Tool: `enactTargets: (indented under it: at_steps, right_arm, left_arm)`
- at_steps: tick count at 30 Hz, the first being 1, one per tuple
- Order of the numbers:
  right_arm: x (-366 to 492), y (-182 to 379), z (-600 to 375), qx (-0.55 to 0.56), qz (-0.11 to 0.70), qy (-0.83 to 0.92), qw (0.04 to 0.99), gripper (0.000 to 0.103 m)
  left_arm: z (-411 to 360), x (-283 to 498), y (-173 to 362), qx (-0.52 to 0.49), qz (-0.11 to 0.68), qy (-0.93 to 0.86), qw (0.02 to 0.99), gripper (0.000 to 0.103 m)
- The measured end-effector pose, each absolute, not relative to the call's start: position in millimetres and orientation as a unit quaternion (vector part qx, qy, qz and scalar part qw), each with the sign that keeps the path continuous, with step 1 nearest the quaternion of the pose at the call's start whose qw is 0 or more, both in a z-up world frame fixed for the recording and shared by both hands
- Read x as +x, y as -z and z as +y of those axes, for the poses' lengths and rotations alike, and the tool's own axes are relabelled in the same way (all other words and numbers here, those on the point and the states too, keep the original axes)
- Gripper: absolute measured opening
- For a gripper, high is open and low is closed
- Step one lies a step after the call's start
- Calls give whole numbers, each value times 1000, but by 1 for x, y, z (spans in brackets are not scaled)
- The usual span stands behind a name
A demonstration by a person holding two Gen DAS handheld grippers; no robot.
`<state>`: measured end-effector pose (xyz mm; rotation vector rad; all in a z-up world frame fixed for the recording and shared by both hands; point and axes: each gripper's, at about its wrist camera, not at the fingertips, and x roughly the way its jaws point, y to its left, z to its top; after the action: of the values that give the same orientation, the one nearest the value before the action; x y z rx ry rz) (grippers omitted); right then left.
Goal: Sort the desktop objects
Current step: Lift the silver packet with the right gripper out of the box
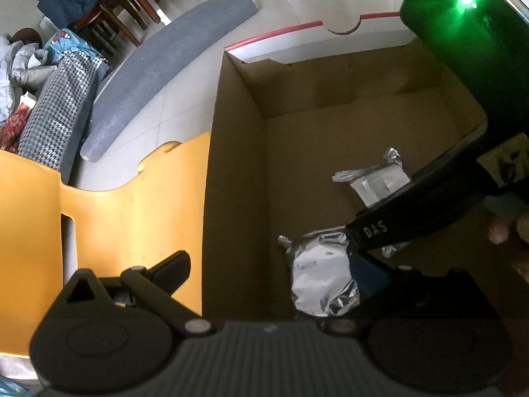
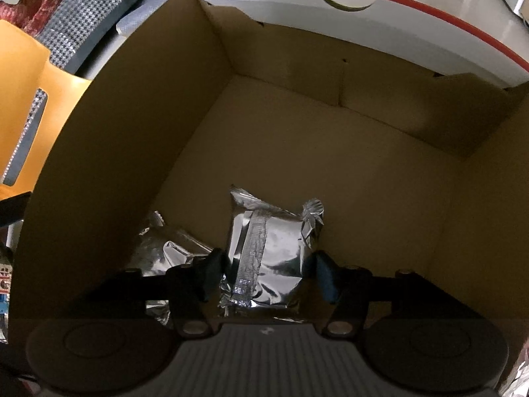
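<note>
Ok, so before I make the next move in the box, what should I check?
1. Packet sits between the fingers of the right hand-held gripper: ok.
2. Pads pressing firmly on that packet: cannot tell, since it is dark and the edges are crumpled.
3. Second packet is outside the jaws: ok, it lies to their left.
4. Left hand-held gripper is open and holds nothing: ok.
5. The two hand-held grippers are apart: ok, though close, above the box.
6. Box floor beyond the packets is bare: ok.
</note>
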<state>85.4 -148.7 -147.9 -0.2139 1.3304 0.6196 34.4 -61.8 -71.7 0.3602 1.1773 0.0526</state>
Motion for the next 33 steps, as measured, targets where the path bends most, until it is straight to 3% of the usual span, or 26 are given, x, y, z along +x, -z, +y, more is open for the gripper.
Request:
enactTargets:
  at_steps: [33]
  right_arm:
    - [73, 31, -239, -2, 512, -295, 807, 57]
  left_arm:
    - [-102, 37, 15, 83, 471, 71, 875, 103]
